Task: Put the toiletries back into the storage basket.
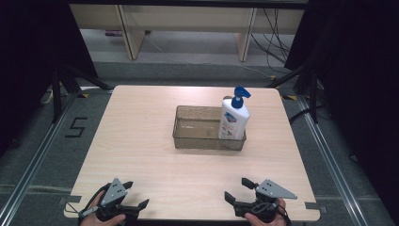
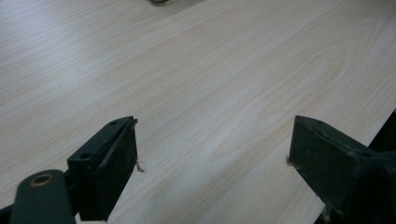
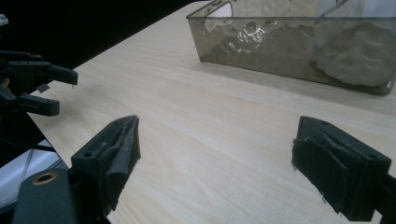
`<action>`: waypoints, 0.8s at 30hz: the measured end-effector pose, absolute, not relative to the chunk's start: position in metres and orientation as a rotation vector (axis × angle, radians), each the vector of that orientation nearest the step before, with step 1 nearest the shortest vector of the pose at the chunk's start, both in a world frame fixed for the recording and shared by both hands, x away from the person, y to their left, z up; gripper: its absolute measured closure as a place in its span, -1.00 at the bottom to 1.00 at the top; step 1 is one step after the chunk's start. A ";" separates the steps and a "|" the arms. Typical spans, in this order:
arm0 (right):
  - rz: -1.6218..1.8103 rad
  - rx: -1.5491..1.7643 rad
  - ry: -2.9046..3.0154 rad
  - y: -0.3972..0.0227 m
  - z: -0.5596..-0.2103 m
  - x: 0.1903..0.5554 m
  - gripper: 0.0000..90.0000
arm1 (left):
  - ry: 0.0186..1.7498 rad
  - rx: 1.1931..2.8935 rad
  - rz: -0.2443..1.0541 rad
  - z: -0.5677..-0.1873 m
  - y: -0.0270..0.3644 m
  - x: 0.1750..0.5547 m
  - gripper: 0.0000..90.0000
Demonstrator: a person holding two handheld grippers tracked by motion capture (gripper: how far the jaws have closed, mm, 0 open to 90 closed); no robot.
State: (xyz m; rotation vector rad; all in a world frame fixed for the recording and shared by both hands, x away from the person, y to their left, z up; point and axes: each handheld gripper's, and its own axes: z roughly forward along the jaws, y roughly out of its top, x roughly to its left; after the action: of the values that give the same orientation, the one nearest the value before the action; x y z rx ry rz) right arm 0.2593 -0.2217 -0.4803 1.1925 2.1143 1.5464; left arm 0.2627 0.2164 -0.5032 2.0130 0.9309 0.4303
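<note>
A white pump bottle with a blue pump head stands upright in the right end of a clear smoky plastic bin at the table's middle. In the right gripper view the bin lies ahead with the bottle's base seen through its wall. My left gripper rests at the front left edge, open, with bare wood between its jaws. At the front right edge my right gripper is open too, nothing between its jaws. The left gripper also appears at the far left of the right gripper view.
The light wood table is bare around the bin. Beyond it are grey floor, a taped "5", metal rails, black stands and cables. Dark curtains flank both sides.
</note>
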 end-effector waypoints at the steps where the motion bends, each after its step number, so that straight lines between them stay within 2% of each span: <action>1: 1.548 1.220 2.109 -0.221 -0.481 0.258 -0.66 | 0.931 2.013 0.430 -0.503 0.216 0.263 -0.67; 24: 1.537 1.175 2.099 -0.233 -0.485 0.245 -0.66 | 0.936 2.021 0.447 -0.502 0.217 0.263 -0.67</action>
State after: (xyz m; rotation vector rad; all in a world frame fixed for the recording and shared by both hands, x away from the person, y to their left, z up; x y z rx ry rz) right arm 0.2445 -0.2333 -0.4846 1.1745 2.0992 1.5371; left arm 0.2626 0.2169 -0.5024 2.0208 0.9363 0.4466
